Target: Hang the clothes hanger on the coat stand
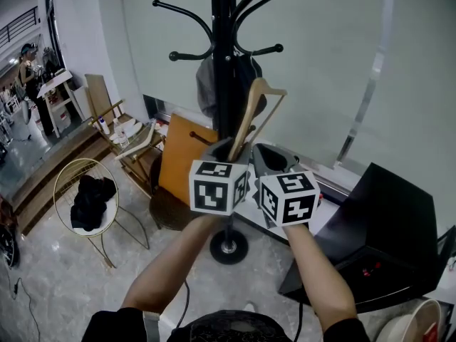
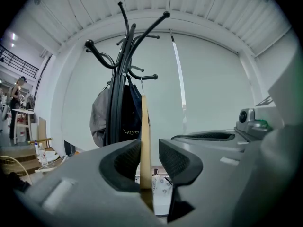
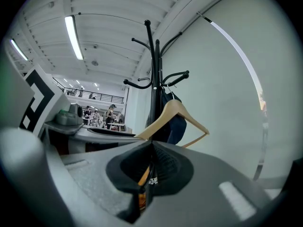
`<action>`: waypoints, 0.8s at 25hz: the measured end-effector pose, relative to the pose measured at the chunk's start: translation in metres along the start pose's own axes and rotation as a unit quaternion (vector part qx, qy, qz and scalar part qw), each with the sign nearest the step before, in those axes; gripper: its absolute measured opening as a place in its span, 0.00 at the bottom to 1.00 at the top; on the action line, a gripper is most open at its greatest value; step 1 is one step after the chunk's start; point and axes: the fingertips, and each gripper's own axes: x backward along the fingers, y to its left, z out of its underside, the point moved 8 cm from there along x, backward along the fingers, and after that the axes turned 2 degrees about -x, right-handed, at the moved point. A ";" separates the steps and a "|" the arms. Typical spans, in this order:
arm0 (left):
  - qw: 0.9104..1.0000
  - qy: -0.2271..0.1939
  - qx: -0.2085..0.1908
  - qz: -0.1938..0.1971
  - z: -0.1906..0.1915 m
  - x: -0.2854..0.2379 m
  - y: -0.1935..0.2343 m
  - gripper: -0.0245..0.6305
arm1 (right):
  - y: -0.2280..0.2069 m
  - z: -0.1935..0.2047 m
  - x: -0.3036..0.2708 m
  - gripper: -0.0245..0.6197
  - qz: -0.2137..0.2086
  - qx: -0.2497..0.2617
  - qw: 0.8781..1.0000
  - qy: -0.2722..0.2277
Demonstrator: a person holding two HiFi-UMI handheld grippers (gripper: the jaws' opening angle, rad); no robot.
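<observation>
Clothes hanger (image 3: 176, 109) of pale wood is held up before the coat stand (image 1: 223, 48), not yet on a hook. The right tool (image 3: 150, 161) is clamped on it, bearing it. The left tool (image 2: 150, 161) has its jaws apart around the wood, probably steadying it for the lift. White print on the hanging dark bag (image 2: 131, 119) is too small to read.

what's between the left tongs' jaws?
The wooden clothes hanger, edge-on, close against one jaw with a gap at the other; the left gripper view shows it.
</observation>
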 end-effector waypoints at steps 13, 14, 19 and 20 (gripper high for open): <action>1.000 -0.007 -0.002 0.001 -0.001 0.034 0.005 0.19 | 0.025 -0.001 0.016 0.04 0.005 0.000 1.000 -0.002; 1.000 -0.007 -0.002 0.001 -0.001 0.037 0.006 0.19 | 0.028 -0.001 0.017 0.04 0.005 0.000 1.000 -0.002; 1.000 -0.013 -0.002 0.003 -0.002 0.053 0.009 0.19 | 0.041 -0.003 0.023 0.04 0.004 -0.004 1.000 -0.005; 1.000 -0.014 -0.001 0.004 -0.002 0.056 0.009 0.19 | 0.044 -0.003 0.024 0.04 0.005 -0.004 1.000 -0.006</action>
